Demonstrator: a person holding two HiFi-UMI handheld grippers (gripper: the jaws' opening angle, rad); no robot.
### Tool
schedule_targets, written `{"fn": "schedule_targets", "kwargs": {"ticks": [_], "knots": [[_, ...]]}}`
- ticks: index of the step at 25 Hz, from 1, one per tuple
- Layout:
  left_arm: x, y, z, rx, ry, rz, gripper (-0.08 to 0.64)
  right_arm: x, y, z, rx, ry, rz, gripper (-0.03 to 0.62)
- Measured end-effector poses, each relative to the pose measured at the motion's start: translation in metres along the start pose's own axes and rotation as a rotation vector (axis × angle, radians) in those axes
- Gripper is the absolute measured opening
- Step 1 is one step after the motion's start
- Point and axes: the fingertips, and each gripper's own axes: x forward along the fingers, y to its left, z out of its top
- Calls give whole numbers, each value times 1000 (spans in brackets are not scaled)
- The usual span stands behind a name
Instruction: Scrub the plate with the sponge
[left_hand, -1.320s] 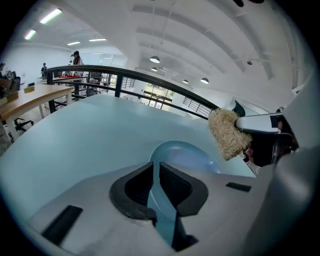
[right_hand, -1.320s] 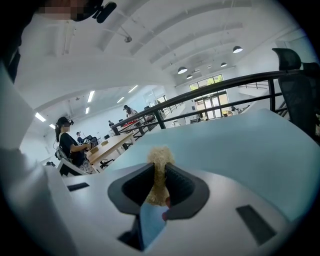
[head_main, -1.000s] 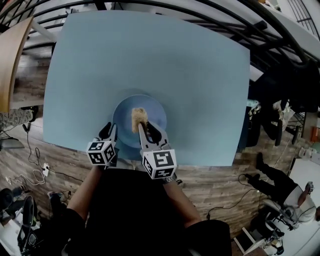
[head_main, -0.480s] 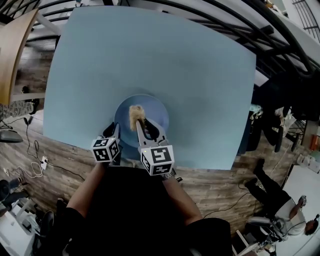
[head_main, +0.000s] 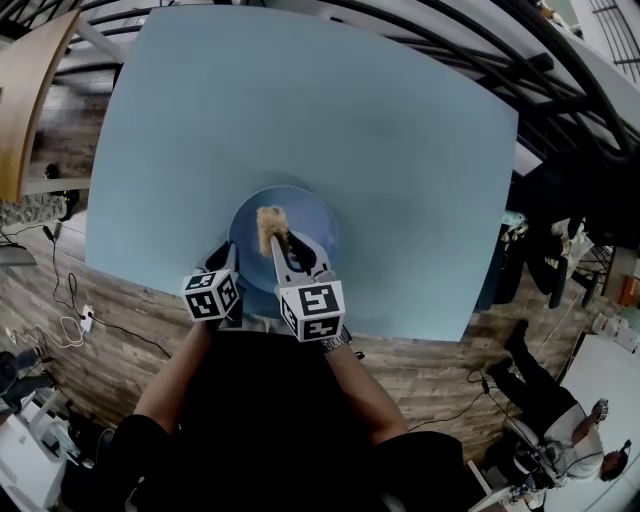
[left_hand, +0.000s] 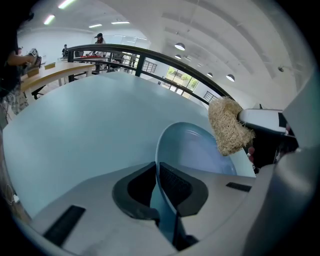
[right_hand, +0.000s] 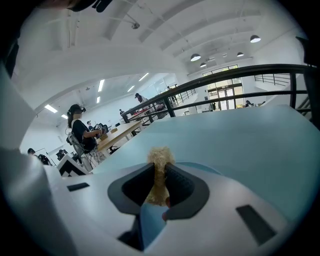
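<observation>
Near the tabletop's (head_main: 300, 100) front edge, our left gripper (left_hand: 157, 176) is clamping the plate's (head_main: 305, 215) rim; our right gripper (right_hand: 160, 186), pointing forward beside it, is pinching the sponge (head_main: 270, 226) over the plate.

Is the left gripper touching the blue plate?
Touching. The left gripper view shows both jaws of the left gripper closed on the rim of the plate.

plate (head_main: 310, 213) on table (head_main: 300, 100), near edge | sponge (head_main: 270, 226) over plate | left gripper (head_main: 224, 259) at plate's left rim
</observation>
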Motion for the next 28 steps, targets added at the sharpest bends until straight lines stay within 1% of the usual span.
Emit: {"fn": "schedule_targets", "kwargs": {"ticks": [5, 11, 19, 28], "knots": [[1, 4, 2, -43, 3, 20, 5, 11, -2, -11, 10, 34, 2, 68], [-1, 8, 2, -48, 21, 30, 5, 23, 2, -17, 3, 56, 13, 69], [-1, 9, 1, -15, 33, 37, 6, 39, 0, -31, 18, 86, -9, 69], [0, 9, 4, -5, 29, 48, 6, 59, 8, -38, -25, 124, 12, 68]]}}
